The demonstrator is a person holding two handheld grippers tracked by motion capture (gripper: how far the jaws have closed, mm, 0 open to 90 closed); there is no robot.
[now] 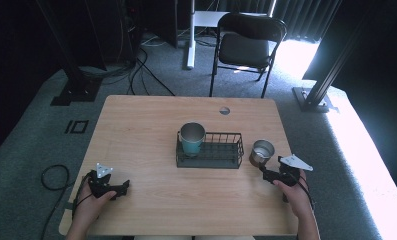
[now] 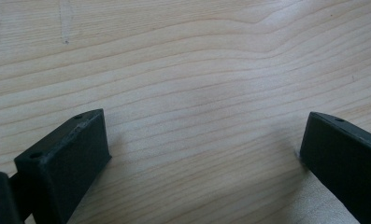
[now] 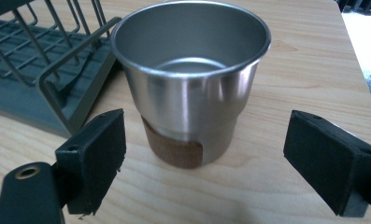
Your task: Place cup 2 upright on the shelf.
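Worktop (image 1: pixel 151 200): wooden, with broad bare stretches along the near edge and across the far half. A small round hole (image 1: pixel 225 110) sits near the far edge.

Right gripper (image 1: pixel 269 175): held at the right near corner, close to the right edge, pointing at the steel cup (image 1: pixel 261 152). Its jaws stand wide apart and hold nothing. In the right gripper view the steel cup (image 3: pixel 191 79) stands upright on the wood ahead of the jaws, between their lines but not touching either, with clear space on both sides. The cup carries a brown band low on its wall and looks empty inside.

Wire rack (image 1: pixel 221 150): dark, rectangular, at the middle of the worktop. Its right end stands just beside the steel cup, leaving only a narrow gap; in the right gripper view the rack corner (image 3: pixel 71 88) lies close to the left jaw's path. A second cup (image 1: pixel 192 138), steel with a teal lower half, stands upright in the rack's left end. The remainder of the rack appears bare.

Left gripper (image 1: pixel 122 189): held near the left near corner, well apart from the rack and both cups. Its jaws are wide apart, empty, over bare wood.

Beyond the far edge a black folding chair (image 1: pixel 247 47) stands on the floor, well apart from the worktop.
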